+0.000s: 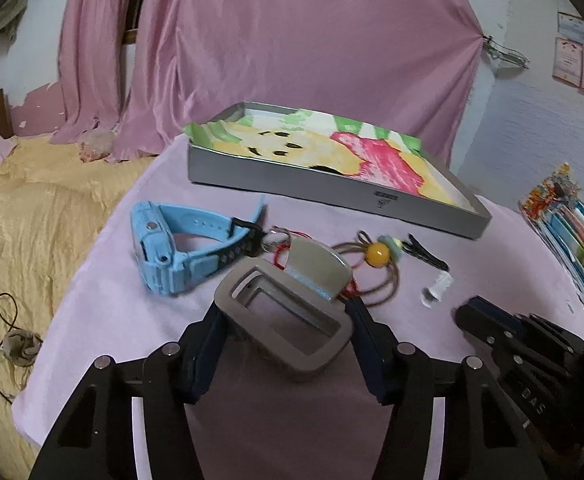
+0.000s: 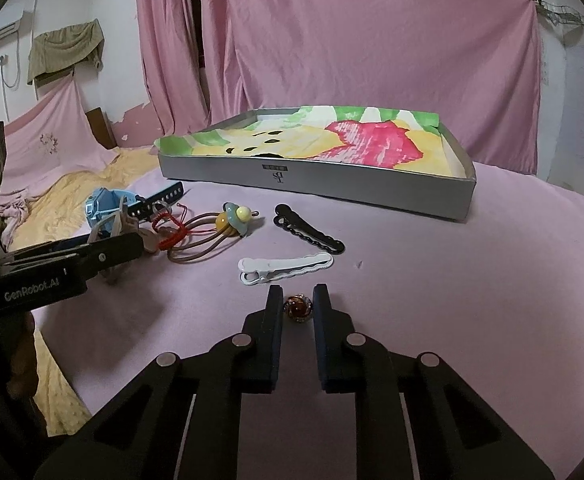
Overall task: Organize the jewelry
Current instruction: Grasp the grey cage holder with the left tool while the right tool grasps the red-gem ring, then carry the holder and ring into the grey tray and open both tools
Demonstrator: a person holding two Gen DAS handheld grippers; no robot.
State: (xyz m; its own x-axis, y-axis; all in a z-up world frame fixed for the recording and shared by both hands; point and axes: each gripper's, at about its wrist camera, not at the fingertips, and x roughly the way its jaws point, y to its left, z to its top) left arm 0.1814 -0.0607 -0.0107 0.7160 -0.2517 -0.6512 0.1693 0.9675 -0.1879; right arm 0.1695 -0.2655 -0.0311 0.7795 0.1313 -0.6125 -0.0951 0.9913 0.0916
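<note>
Two grippers work over the pink bench: the left gripper (image 1: 286,316) clamps a grey clip (image 1: 282,320) beside the blue watch (image 1: 180,248), while the right gripper (image 2: 298,304) pinches an amber ring (image 2: 298,307) lying near the tray (image 2: 332,184).

2 hair clips (image 2: 309,233), 1 watch (image 1: 176,246), 1 tray (image 2: 332,184), 1 ring (image 2: 298,307).

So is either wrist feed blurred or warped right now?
Left wrist view: the right hand-held gripper is motion-smeared at the right edge, the grey frame sharp. Right wrist view: crisp on the amber bead. Both dim, and fisheye-bowed at the rims.
</note>
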